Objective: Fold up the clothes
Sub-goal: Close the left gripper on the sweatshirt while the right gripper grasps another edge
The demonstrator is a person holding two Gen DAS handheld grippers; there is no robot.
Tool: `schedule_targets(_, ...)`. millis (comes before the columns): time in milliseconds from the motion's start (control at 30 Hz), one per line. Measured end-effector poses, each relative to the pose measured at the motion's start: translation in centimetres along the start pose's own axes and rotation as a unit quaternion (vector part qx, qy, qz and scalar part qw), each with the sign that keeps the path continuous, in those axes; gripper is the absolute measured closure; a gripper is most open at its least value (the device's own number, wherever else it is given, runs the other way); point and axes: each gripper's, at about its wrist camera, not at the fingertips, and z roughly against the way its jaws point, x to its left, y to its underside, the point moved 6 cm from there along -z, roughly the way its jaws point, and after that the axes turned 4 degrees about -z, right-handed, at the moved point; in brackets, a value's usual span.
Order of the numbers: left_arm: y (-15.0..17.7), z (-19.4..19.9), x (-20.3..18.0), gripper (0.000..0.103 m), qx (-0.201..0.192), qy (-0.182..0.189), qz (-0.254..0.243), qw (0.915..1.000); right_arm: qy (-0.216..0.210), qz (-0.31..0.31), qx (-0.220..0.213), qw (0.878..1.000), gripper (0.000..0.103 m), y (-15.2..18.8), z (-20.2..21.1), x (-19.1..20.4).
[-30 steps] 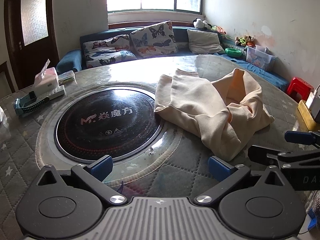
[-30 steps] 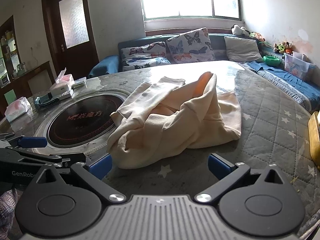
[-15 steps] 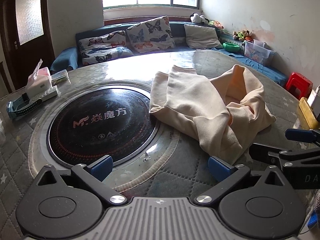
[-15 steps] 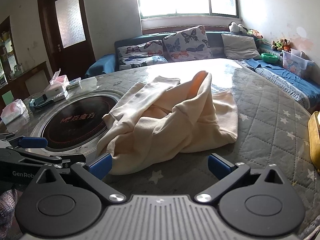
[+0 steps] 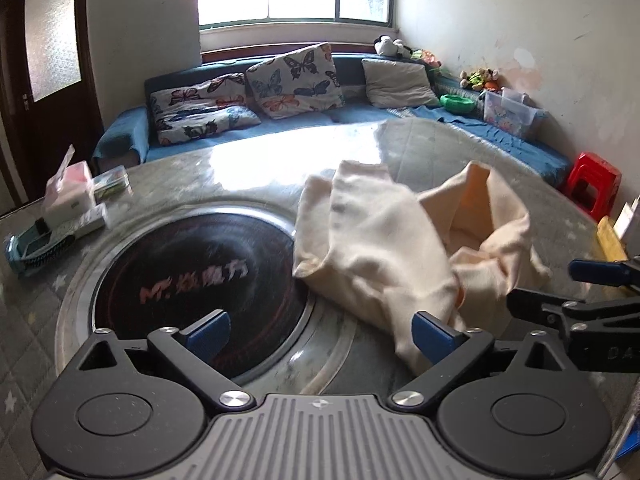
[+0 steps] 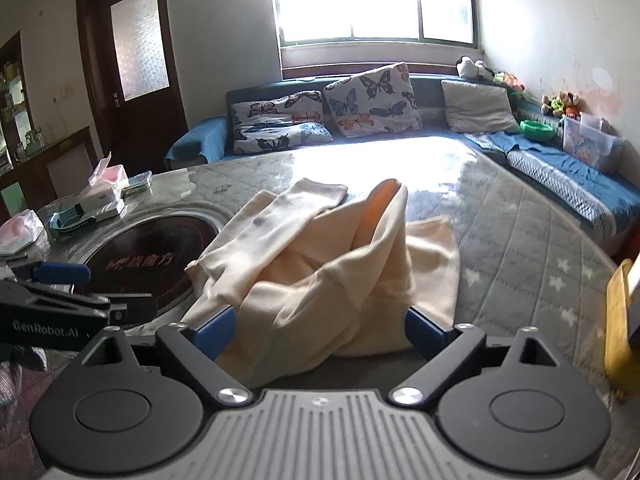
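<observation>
Just beyond the closing, still-empty right gripper [image 6: 316, 330] and left gripper [image 5: 320, 334], a crumpled cream garment [image 6: 320, 264].

Daylight floods in from the window [image 6: 376, 4] at the back, which is blown out to plain white in both views. It throws a strong white glare across the table top [image 5: 280, 152], while the door [image 6: 132, 76] side stays dim. Fisheye bending curves the room's edges into dark corners, and the left wrist view is slightly motion-blurred.
</observation>
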Motion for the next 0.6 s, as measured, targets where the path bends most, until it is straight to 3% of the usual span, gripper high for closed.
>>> schedule_targets(300,-3.6,-1.9,-3.0,0.018,-0.011,0.017,-0.045,0.9988,0.014,0.016,-0.008,1.0,0.02,-3.0,-1.2,-1.5)
schedule_targets(600,-4.2,-5.0,-4.5,0.031,0.018,0.049,-0.048,0.9975,0.018,0.014,0.003,1.0,0.029,-4.6,-3.2,-2.9)
